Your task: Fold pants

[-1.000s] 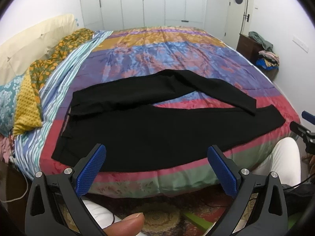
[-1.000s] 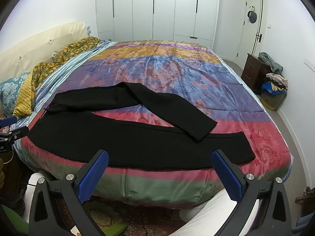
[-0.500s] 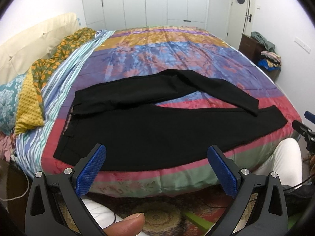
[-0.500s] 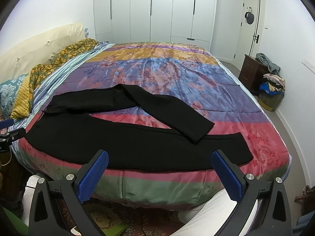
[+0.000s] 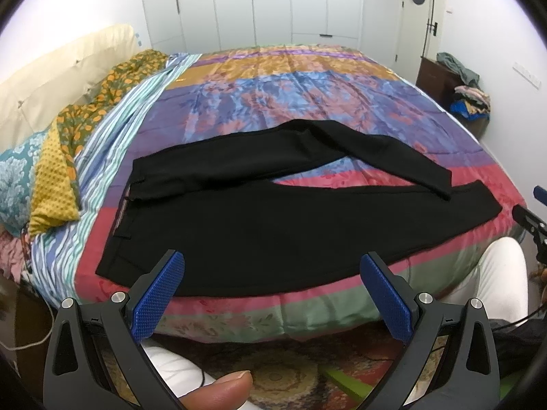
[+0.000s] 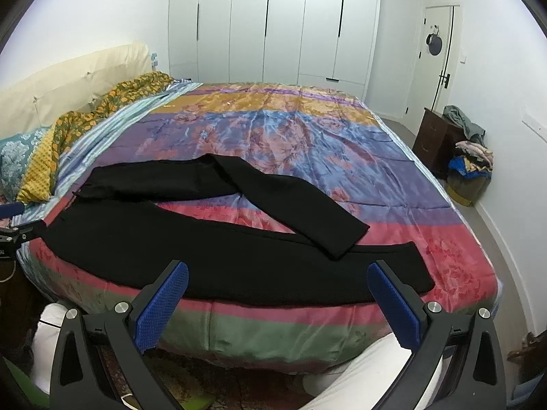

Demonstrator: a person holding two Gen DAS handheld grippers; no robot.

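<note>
Two handheld grippers with blue ridged pads are seen held short of a bed's near edge. The left gripper (image 5: 271, 290) is spread wide with nothing between its pads; the right gripper (image 6: 278, 299) is likewise spread wide and empty. Black long-legged fabric pants (image 5: 273, 225) are laid flat across the near part of a multicoloured floral satin bedspread (image 5: 301, 95), waistband to the left, with the far leg angled over the near leg's cuff at the right.
</note>
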